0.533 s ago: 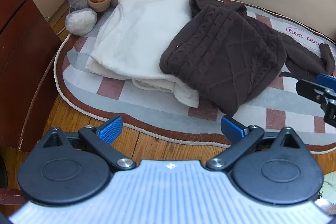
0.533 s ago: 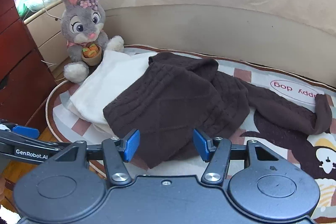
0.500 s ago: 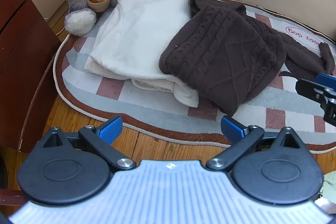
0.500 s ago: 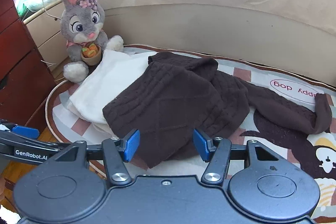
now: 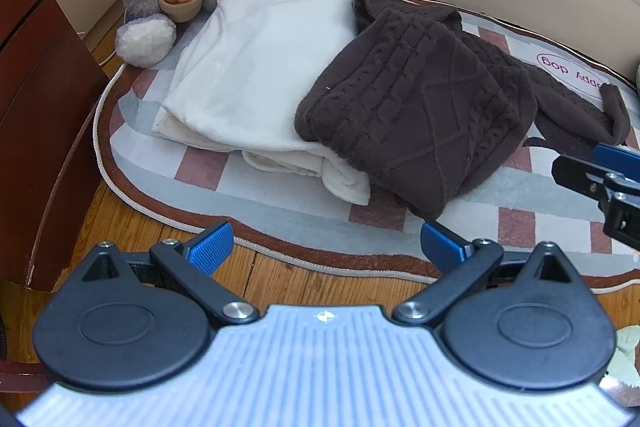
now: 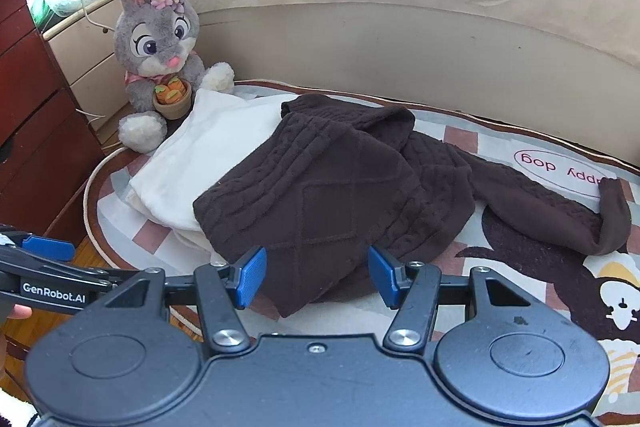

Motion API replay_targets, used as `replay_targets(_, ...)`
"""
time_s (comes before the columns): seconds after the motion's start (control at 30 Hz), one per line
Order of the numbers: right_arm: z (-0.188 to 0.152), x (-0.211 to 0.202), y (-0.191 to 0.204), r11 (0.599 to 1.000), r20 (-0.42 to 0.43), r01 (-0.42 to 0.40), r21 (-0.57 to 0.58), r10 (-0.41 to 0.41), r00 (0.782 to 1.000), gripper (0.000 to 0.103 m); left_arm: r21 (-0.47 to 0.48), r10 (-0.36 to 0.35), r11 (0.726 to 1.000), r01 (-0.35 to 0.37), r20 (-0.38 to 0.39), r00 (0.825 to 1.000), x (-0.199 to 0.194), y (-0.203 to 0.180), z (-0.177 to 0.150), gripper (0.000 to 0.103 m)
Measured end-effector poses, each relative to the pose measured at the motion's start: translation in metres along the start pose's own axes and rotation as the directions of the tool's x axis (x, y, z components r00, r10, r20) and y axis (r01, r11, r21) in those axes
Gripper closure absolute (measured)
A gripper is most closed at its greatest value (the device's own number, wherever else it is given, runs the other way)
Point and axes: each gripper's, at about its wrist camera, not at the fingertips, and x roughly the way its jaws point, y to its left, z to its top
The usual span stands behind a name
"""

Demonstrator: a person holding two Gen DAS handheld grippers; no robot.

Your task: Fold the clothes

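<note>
Both tongs released: left tongs [image 5: 326, 247] and right tongs [image 6: 316, 277] hover, gripping nothing. Brown sweater [image 6: 320, 195] overlaps the white garment [image 5: 256, 75] at nine o'clock.

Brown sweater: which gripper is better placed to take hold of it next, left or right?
Right, probably. The right gripper is open with the brown sweater's near corner just ahead between its fingers. The left gripper, also open, sits over the rug's edge, nearer the white garment.
</note>
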Motion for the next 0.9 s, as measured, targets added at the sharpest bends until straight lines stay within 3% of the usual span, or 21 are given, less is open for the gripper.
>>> replay_targets(0.9,-0.0046,0.0065,-0.0045,1.0,-0.028,0.018,0.023,-0.017,0.999,0.041,0.009,0.001,1.0,-0.001,-0.017,1.0,0.0008,-0.0051,-0.0014,0.001)
